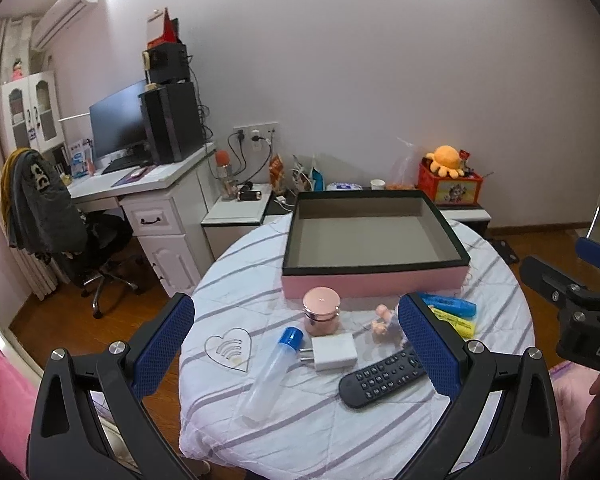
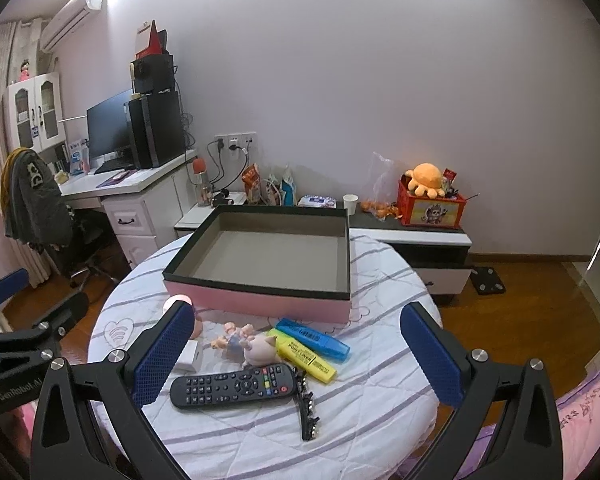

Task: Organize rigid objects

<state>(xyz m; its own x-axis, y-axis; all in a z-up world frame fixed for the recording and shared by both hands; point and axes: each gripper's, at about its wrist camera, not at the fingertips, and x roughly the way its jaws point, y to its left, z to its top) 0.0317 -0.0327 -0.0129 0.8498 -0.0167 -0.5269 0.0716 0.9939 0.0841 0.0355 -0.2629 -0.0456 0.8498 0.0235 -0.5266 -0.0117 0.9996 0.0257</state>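
Pink box [image 2: 260, 304] empty, remote [image 2: 232, 386], highlighters [image 2: 312, 340] before it, both tools [image 1: 296, 344] [image 2: 296, 356] spread wide, holding nothing

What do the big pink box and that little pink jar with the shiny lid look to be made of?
The box looks like cardboard: matte pink outer walls, a flat grey lining and a thin dark rim with crisp folded corners. The jar looks like glossy plastic or glass, hard to tell which; its lid has a metallic rose sheen with a bright highlight, and a chrome-like band below it.
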